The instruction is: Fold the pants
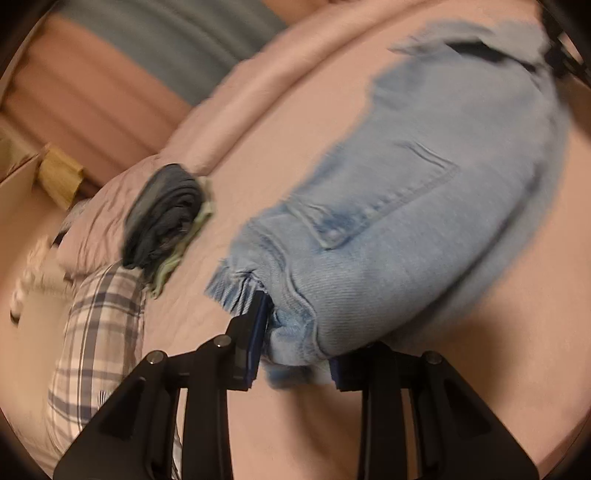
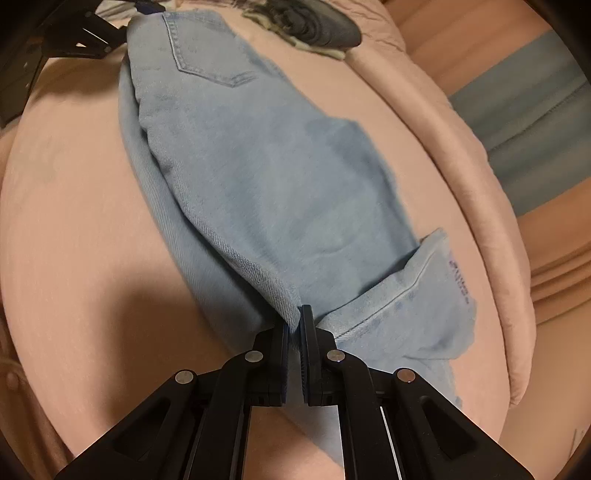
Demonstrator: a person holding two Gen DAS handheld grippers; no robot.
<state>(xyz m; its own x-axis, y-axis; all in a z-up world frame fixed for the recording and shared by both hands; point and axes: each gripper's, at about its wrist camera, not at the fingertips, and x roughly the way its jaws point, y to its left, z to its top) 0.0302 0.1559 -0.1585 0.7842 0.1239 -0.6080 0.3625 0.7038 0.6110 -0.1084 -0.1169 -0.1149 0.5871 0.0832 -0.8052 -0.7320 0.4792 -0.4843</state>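
Light blue jeans (image 1: 424, 206) lie folded lengthwise across a pink bed cover (image 1: 258, 424). In the left wrist view my left gripper (image 1: 295, 339) is shut on a thick bunch of denim beside the frayed hem, with a back pocket showing just beyond it. In the right wrist view the same jeans (image 2: 266, 177) stretch away from my right gripper (image 2: 297, 321), which is shut on a thin folded edge of the denim. The other gripper (image 2: 88, 33) shows at the far end of the jeans, top left of that view.
A stack of dark folded clothes (image 1: 162, 218) sits on the bed's far side, also seen as dark clothes (image 2: 314, 26). A plaid garment (image 1: 96, 332) lies at the left. A rolled pink duvet edge (image 2: 461, 155) borders the bed, with a pink and blue wall behind.
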